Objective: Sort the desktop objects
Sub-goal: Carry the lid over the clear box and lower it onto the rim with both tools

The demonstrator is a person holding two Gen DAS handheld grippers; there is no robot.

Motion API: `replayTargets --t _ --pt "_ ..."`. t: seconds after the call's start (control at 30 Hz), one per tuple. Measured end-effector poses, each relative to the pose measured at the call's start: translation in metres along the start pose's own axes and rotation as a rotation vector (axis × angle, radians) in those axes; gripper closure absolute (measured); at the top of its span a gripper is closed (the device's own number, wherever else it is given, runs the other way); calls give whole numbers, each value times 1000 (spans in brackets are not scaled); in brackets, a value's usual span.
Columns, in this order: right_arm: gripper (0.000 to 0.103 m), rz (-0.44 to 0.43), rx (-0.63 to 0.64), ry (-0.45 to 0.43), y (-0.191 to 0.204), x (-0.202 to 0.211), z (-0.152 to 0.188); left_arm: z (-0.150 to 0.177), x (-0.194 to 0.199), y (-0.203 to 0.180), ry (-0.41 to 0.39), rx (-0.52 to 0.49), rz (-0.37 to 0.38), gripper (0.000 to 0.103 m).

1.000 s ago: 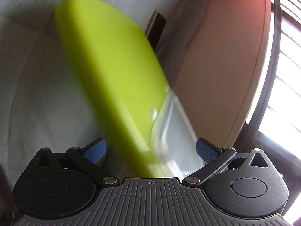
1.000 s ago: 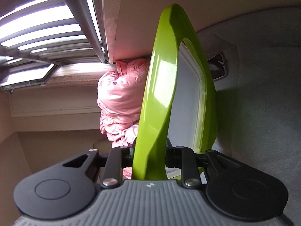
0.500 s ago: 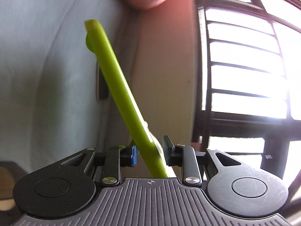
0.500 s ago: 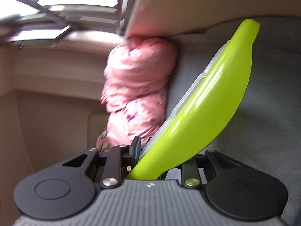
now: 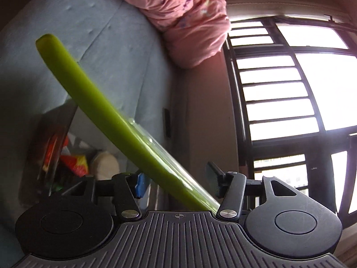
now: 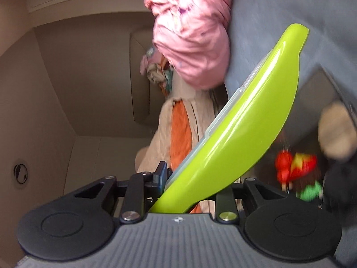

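A lime-green lid with a clear inner rim (image 5: 107, 111) runs slanted through the left wrist view. It passes between the fingers of my left gripper (image 5: 176, 183), whose jaws stand apart with a gap beside the lid. In the right wrist view the same green lid (image 6: 241, 134) rises from my right gripper (image 6: 196, 185), which is shut on its lower edge. The lid is held in the air, tilted, in front of a grey-blue cushion (image 6: 290, 11).
A pink bundle of cloth (image 5: 185, 11) lies on the grey-blue sofa (image 5: 100, 44). A box with colourful small toys (image 5: 67, 156) sits at the lower left. A barred window (image 5: 290, 89) is at the right. Beige and orange cloth (image 6: 180, 134) hangs behind the lid.
Both grippers have swung with the lid. The left gripper's jaws, closed on the lid half a second ago, now stand apart. The toy box has come into view.
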State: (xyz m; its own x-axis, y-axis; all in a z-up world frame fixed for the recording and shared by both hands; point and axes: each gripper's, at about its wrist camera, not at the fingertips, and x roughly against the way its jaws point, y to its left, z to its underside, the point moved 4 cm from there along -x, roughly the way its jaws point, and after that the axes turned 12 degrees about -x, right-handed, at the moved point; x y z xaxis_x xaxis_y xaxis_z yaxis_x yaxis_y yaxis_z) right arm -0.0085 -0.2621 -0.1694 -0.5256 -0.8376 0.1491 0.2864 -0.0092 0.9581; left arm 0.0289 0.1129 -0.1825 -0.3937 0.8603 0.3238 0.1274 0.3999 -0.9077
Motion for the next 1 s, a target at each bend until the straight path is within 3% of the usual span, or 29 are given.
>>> replayTargets --t 0.1,0.3,0.5,0.63,0.8,0.93,1.0 --pt "80 15 -31 -5 -30 10 20 15 -1 20 55 11 -14 10" --pt "83 109 -58 -53 -69 35 5 23 6 48 166 3 -32 8" --pt "82 111 -62 -110 -84 63 -3 15 13 32 176 -175 -89 5" --pt "82 115 -84 -121 -93 74 -8 -6 27 14 143 -295 -185 3" --pt "81 121 -119 -99 -107 67 -12 -55 32 23 32 -270 -292 1" --pt "79 143 -117 -99 -108 61 -13 -113 16 38 -22 -272 -500 1" --pt "79 152 -105 -101 -105 60 -13 -134 -4 45 -11 -292 -563 1"
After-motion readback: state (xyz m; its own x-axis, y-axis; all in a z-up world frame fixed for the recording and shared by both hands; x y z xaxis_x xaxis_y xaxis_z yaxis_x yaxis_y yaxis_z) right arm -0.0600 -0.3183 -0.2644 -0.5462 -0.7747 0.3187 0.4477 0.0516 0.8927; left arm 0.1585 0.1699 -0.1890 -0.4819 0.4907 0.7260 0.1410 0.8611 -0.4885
